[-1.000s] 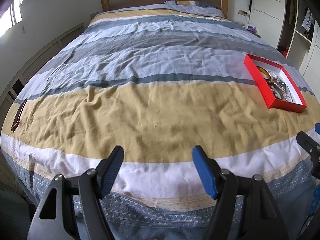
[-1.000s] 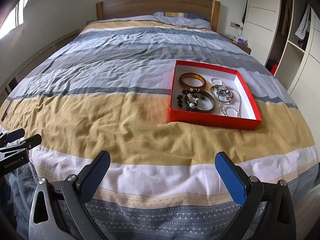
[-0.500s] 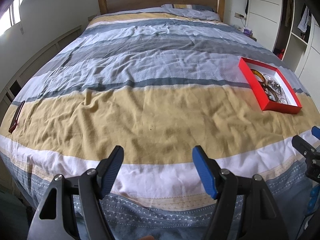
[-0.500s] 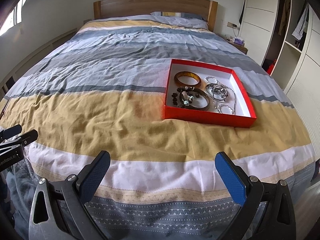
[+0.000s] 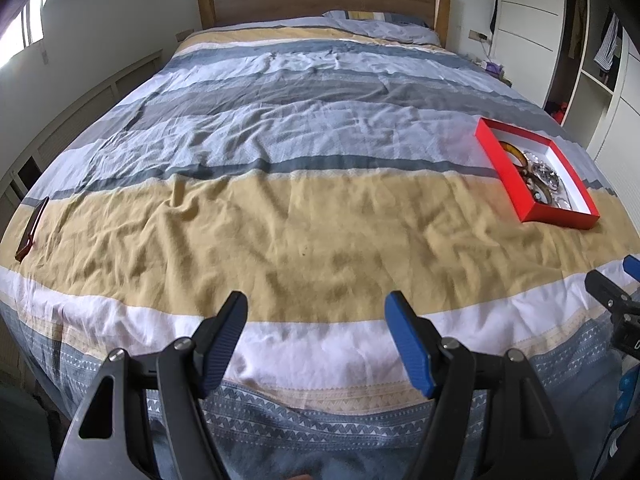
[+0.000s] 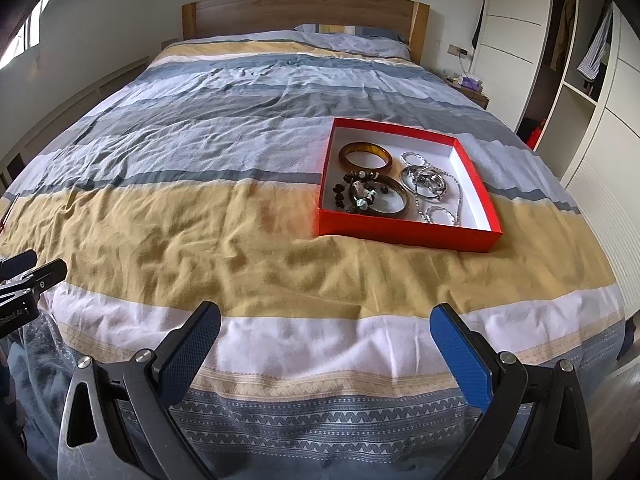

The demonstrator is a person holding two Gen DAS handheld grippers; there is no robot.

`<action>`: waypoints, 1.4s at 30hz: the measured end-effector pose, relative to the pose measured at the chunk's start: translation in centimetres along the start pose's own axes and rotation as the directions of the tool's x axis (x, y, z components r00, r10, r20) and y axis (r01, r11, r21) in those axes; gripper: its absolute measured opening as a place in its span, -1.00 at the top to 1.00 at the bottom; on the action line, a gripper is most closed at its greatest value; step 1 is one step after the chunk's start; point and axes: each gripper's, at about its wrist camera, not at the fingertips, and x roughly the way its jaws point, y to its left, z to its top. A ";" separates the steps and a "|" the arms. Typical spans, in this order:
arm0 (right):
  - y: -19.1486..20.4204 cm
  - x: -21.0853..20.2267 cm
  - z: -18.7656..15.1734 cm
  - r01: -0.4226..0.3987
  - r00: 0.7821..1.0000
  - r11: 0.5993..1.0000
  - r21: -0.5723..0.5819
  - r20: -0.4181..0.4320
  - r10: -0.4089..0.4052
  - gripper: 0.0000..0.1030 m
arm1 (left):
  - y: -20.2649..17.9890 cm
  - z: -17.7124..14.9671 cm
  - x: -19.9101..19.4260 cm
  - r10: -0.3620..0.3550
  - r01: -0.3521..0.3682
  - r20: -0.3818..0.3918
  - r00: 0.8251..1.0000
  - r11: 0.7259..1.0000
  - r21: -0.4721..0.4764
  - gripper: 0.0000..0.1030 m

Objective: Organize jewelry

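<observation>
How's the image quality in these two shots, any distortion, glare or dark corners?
Left wrist view: strong fisheye bending of the bed, black corners, bright window blown out at upper left. Right wrist view: same curvature and dark corners, even daylight, the red box and its jewelry sharp, no glare.
</observation>
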 end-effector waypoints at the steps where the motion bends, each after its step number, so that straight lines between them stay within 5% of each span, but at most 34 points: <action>1: -0.1 0.0 0.0 0.002 1.000 1.000 0.003 -0.001 -0.002 -0.99 | 0.0 -0.1 0.0 0.000 0.000 -0.004 1.000 1.000 -0.002 -0.35; 42: -0.8 1.2 -0.9 -0.002 0.999 1.000 0.004 -0.044 0.002 -0.99 | -0.9 -0.7 1.1 -0.017 0.018 -0.059 0.998 1.000 0.019 -0.35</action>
